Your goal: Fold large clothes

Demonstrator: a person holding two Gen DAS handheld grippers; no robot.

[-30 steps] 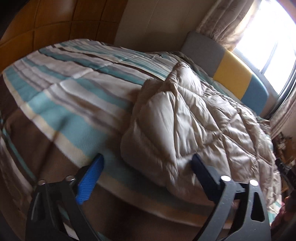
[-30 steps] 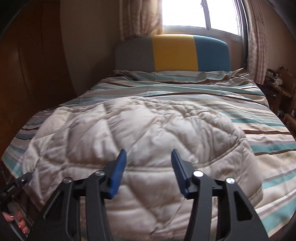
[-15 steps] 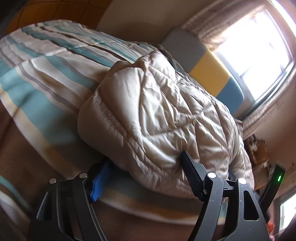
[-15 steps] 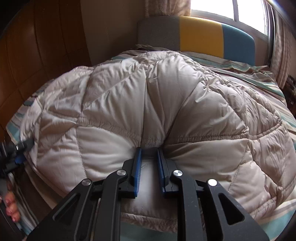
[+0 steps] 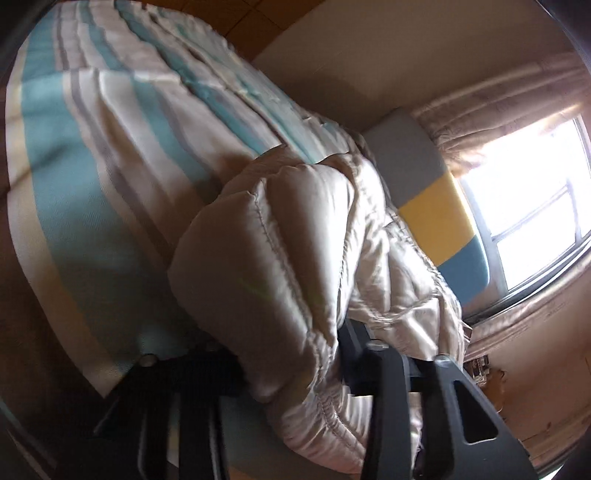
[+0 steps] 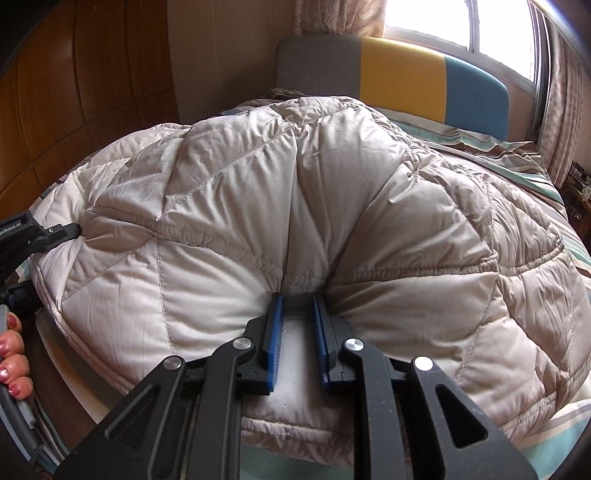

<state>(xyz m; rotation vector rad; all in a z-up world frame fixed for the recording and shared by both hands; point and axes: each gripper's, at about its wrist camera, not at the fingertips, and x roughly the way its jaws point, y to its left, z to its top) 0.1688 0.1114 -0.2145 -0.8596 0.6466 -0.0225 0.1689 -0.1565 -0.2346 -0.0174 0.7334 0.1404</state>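
Since a second ago both of my grippers have come down onto the puffy beige quilted down coat (image 6: 229, 206), which was lying flatter then and is now bunching up into a high mound. It is lying across the near end of the bed, on the teal, white and brown striped bedspread (image 5: 110, 177). I am seeing my right gripper (image 6: 297, 321) clamping a gathered pleat of the coat's near hem between its blue pads, the jaws nearly together with fabric pressed between them. My left gripper (image 5: 291, 354) has just been closing its jaws, and they are now squeezing a thick padded corner of the coat, the fabric bulging out above and below the black fingers (image 5: 384, 373); its pads are hiding under the cloth. In the right wrist view that same left gripper is showing at the coat's left edge, with the person's hand (image 6: 14, 354) around its handle. Beyond the coat, the grey, yellow and blue padded headboard (image 6: 402, 77) is standing under a bright window (image 6: 458, 26) with patterned beige curtains (image 5: 498, 107), and brown wood panelling (image 6: 92, 92) is running along the left wall.
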